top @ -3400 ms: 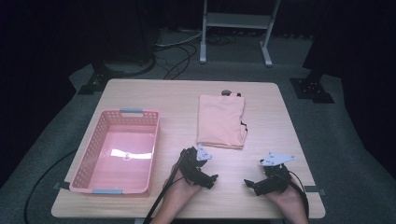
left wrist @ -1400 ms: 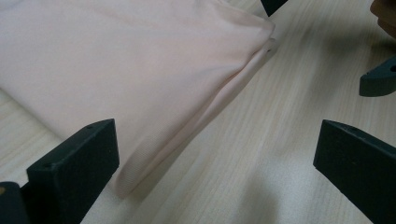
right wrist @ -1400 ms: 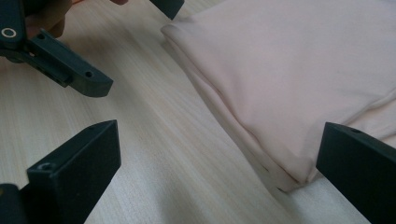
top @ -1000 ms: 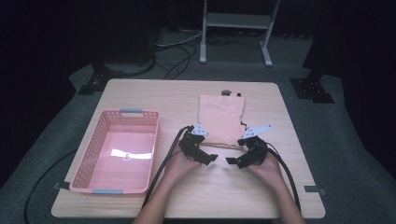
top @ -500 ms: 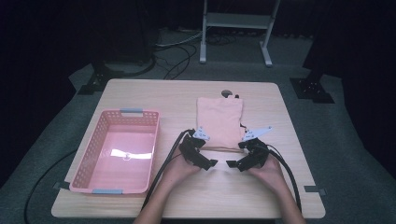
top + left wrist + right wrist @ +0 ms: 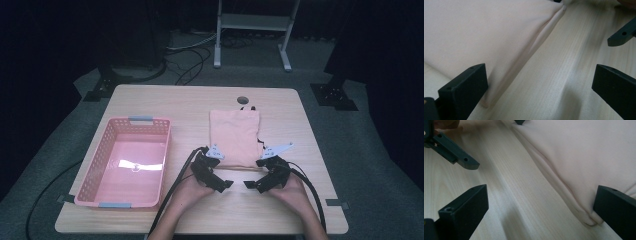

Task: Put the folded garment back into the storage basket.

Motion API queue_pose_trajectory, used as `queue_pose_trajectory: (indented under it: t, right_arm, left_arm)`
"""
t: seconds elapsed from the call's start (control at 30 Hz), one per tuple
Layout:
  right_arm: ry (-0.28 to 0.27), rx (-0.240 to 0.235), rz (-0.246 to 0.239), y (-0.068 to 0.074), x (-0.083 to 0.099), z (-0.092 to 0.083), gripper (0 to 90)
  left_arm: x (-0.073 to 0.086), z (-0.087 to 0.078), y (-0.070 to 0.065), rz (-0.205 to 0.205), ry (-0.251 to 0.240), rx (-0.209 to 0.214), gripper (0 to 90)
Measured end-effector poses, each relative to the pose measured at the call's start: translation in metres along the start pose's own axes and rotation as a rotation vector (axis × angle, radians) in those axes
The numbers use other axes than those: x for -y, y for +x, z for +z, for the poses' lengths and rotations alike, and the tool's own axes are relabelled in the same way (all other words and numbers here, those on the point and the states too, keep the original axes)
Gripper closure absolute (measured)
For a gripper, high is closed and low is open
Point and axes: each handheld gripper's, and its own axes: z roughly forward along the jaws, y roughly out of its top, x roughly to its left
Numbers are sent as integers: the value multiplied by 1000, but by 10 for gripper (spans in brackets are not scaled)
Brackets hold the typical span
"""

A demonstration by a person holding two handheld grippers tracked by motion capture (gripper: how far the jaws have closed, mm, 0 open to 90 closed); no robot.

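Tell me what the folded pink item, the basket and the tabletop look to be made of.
Folded pink cloth: soft woven or knit fabric, matte; a fine weave and a stitched folded edge show in the left gripper view. Basket: likely moulded plastic, glossy pink, with perforated walls and a glare patch on its floor. Table: pale wood or wood-look laminate, with straight grain lines.

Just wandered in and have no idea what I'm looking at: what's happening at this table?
A person sits at a wooden table with a hand-held gripper in each hand. The left hand-held gripper and the right hand-held gripper are both open and sit at the near edge of a folded pink cloth, one by each near corner. Neither has closed on the fabric yet. A pink plastic basket stands to the left with nothing in it, so picking up the cloth looks like the likely next step.
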Motion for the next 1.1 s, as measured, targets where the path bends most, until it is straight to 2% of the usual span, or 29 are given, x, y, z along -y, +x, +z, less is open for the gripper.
queue_pose_trajectory:
  t: [0.1,0.33,0.83,1.1]
  right_arm:
    - [8,-1,-2,3,1,-1,0]
    - [-33,-8,0,11,13,-6,0]
    - [-22,-18,-21,30,26,-14,0]
    - [-13,-28,-17,40,32,-18,0]
  left_arm:
    - [0,-1,-4,10,20,2,0]
    - [5,-4,-16,17,24,13,0]
    - [18,-11,-35,8,-8,44,0]
    - [26,-16,-46,6,-16,56,0]
